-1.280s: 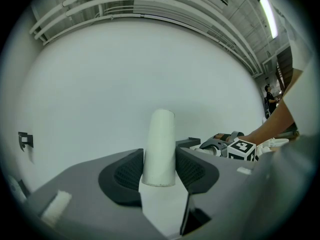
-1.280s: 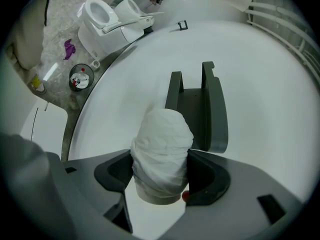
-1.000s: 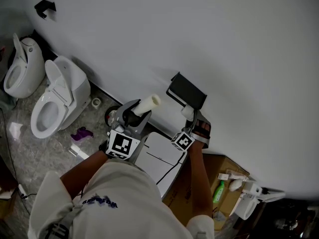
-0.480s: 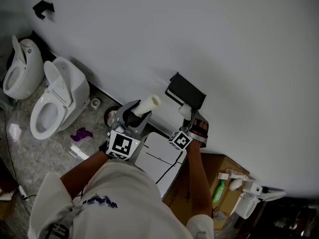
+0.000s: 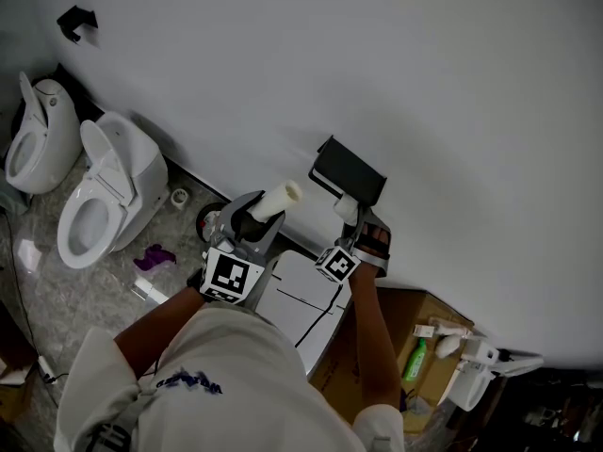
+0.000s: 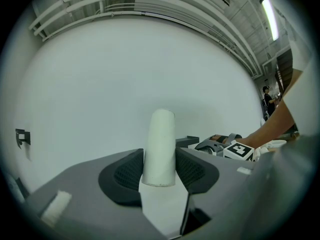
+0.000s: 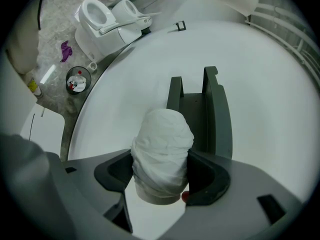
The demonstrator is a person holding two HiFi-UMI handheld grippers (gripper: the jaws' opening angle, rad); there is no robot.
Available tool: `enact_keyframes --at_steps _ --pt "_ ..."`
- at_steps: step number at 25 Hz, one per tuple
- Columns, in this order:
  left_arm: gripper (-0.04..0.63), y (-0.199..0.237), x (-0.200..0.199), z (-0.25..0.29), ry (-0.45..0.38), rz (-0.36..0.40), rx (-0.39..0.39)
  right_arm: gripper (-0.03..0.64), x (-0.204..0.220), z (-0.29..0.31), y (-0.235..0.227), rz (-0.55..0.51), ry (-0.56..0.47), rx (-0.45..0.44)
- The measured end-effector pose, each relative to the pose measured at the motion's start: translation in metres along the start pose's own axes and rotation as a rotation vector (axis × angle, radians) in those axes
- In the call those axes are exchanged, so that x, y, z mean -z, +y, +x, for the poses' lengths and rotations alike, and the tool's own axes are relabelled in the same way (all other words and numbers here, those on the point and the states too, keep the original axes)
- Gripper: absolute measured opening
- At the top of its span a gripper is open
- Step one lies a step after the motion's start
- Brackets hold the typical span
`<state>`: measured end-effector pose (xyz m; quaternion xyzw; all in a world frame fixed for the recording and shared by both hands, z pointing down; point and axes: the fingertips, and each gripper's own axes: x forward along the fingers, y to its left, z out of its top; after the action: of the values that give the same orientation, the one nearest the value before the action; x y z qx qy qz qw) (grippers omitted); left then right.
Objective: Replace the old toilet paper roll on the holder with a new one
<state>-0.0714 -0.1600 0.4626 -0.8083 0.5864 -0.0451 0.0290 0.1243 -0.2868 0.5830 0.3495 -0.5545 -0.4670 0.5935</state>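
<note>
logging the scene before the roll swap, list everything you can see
toilets: two, white, floor at far left
paper holder: one, black, on the wall just ahead of the right gripper
small bracket: one, black, wall at upper left
bin: one, dark, round, floor by the wall
cloth: one, purple, floor beside the toilets
flat panel: one, white, below the grippers
cardboard box: one, brown, lower right
bottle: one, green, in the box
bare tube: one, off-white, gripped in the left gripper
new roll: one, white, gripped in the right gripper
left gripper: grey, shut on the bare tube
right gripper: grey, shut on the new roll
</note>
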Motion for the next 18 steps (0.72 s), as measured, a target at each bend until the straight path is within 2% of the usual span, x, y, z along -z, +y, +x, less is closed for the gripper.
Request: enact_keyframes --at_steps 18 --pt "0.196 0.0022 0.0009 0.0016 0.012 0.009 0.003 0.307 -0.0112 0.0029 -0.0017 0.002 -0.012 0.003"
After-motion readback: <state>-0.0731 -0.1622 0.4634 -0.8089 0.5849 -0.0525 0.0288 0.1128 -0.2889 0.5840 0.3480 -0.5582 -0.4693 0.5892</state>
